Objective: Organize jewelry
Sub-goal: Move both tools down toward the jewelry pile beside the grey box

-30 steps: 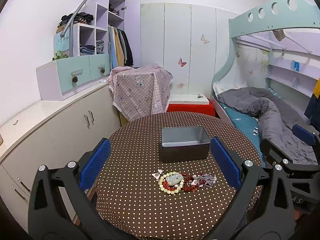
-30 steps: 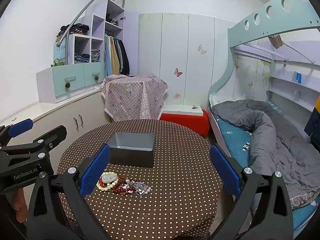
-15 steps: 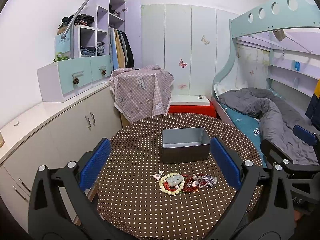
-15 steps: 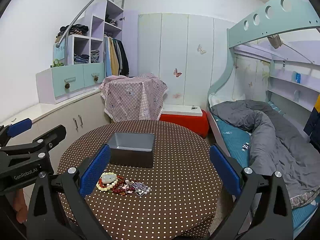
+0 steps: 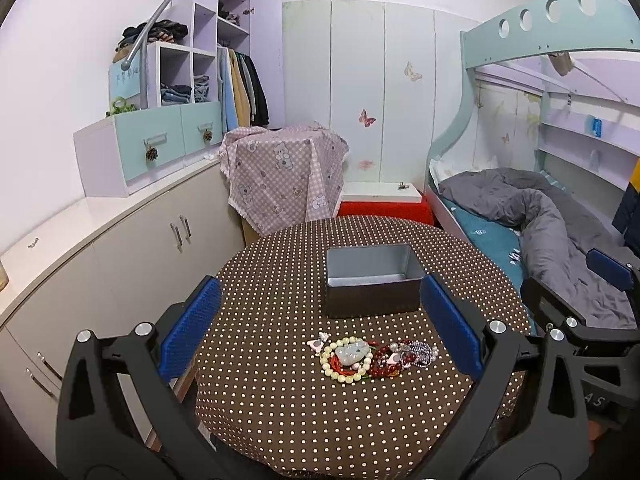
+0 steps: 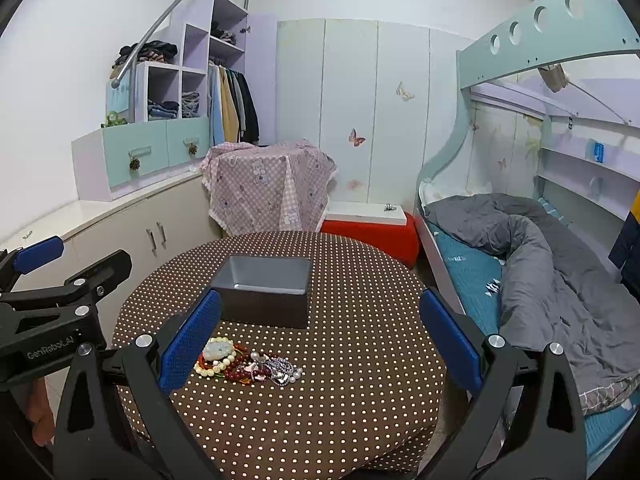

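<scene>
A pile of jewelry (image 5: 370, 358) lies on the round table with a brown dotted cloth (image 5: 280, 400): a cream bead bracelet with a pale jade pendant, red beads and a silver chain. It also shows in the right wrist view (image 6: 246, 364). An open grey metal box (image 5: 372, 282) stands behind it, also seen in the right wrist view (image 6: 264, 292). My left gripper (image 5: 320, 324) is open and empty, above the table's near side. My right gripper (image 6: 320, 332) is open and empty, to the right of the jewelry.
White cabinets (image 5: 120, 248) run along the left wall. A stand draped in pink checked cloth (image 5: 284, 176) and a red stool (image 5: 384, 212) sit behind the table. A bunk bed with a grey duvet (image 5: 560, 224) is on the right.
Both views have shifted only slightly; the table, the box and the jewelry sit a little lower in the left wrist view. Both grippers stay open.
</scene>
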Demonstrator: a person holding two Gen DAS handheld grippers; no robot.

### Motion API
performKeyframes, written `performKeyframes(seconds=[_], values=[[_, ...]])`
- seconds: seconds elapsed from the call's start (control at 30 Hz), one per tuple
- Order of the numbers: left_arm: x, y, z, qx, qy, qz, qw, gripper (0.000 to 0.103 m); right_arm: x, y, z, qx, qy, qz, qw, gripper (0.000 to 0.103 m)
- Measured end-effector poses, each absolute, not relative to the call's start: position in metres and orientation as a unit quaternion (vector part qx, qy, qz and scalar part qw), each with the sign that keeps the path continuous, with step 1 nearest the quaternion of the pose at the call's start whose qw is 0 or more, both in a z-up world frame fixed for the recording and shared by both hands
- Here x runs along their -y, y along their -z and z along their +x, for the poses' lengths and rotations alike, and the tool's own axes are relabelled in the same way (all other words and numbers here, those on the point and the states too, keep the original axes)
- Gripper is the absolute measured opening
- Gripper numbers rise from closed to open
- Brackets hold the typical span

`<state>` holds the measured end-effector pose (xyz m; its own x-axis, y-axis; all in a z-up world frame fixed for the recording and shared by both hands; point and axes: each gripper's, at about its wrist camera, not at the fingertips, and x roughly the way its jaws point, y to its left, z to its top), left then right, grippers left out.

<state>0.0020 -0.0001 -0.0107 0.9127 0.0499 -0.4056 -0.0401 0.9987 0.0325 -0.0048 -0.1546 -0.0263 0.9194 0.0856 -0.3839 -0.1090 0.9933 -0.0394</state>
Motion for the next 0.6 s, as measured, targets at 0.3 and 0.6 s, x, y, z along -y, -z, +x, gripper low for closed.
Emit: performKeyframes(seconds=[0.3, 0.6], values=[[-0.012, 0.032, 0.015, -0.254, -0.029, 0.009, 0.967, 0.097, 0.157, 0.052, 0.013, -0.248, -0.028, -0.027, 0.968, 0.095], [-0.03, 0.068, 0.039, -0.327, -0.03, 0.011, 0.944, 0.097, 0.162, 0.087, 0.041, -0.321, -0.01, -0.021, 0.947, 0.095]])
